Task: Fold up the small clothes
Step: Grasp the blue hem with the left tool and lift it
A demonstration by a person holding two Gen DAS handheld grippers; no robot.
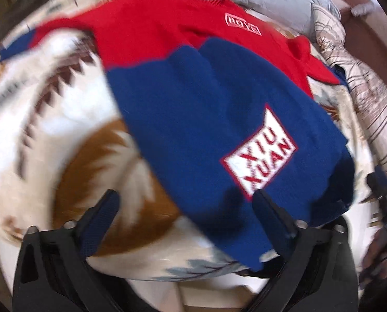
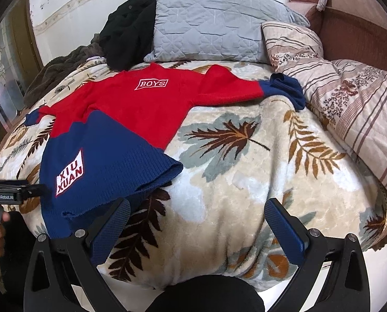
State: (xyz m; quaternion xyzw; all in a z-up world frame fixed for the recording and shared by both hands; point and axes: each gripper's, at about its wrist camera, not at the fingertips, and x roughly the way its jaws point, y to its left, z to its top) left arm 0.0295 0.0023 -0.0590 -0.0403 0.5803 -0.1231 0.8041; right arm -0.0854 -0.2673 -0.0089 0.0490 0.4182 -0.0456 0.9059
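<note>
The sweater (image 2: 110, 127) lies spread face up on the bed's leaf-print blanket (image 2: 245, 182), red chest with a BOYS patch (image 2: 151, 83) toward the pillows, blue hem (image 2: 131, 189) toward the person, and both sleeves out to the sides; the right sleeve (image 2: 258, 88) reaches almost to the striped quilt (image 2: 349, 119). Both tongs stand apart and hold nothing: the left tongs (image 1: 188, 208) hover at the hem's near left part, the right tongs (image 2: 197, 215) over bare blanket just beside the hem's right corner. No fold looks made yet, so the step in hand is probably the first grasp. The left view is smeared, so how close those tongs sit to the cloth cannot be told. To do it well, each pair should close on a single edge, not a bunch. The hem curls up at its right corner, which offers an easy bite. The plush blanket may get pinched along with the knit, so come in low and shallow under the edge. A sleeve fold inward first would keep the body flat. The knit looks thick and limp, so lift both sides evenly or it will sag and skew.
</note>
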